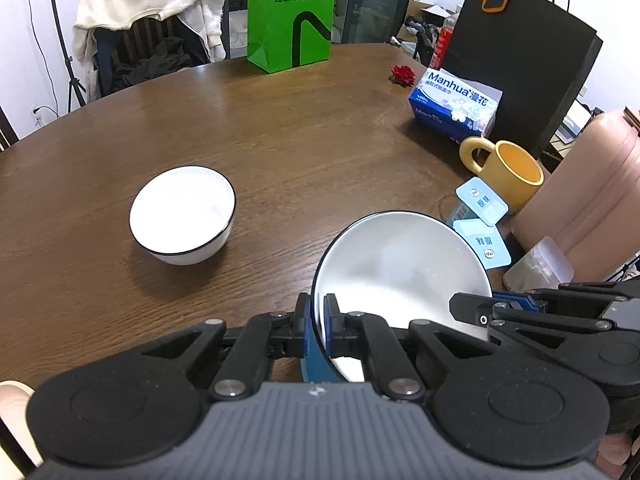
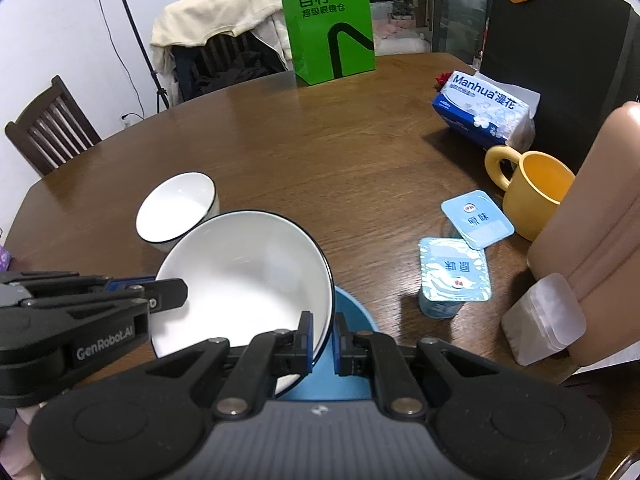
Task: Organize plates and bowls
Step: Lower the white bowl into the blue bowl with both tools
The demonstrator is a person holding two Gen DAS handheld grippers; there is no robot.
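Both my grippers, left gripper [image 1: 316, 320] and right gripper [image 2: 322, 338], clenched on white bowl [image 2: 244, 276] rim; I'd keep it level, centre over smaller bowl [image 1: 182, 214], release together.

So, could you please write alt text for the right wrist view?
Both grippers, right and left, grip opposite rims of a white bowl above a blue dish. A smaller white bowl sits behind on the wooden table, yogurt cups to the right.

right tool [image 2: 322, 338] clamping large white bowl [image 2: 244, 276], small bowl [image 2: 176, 208] behind
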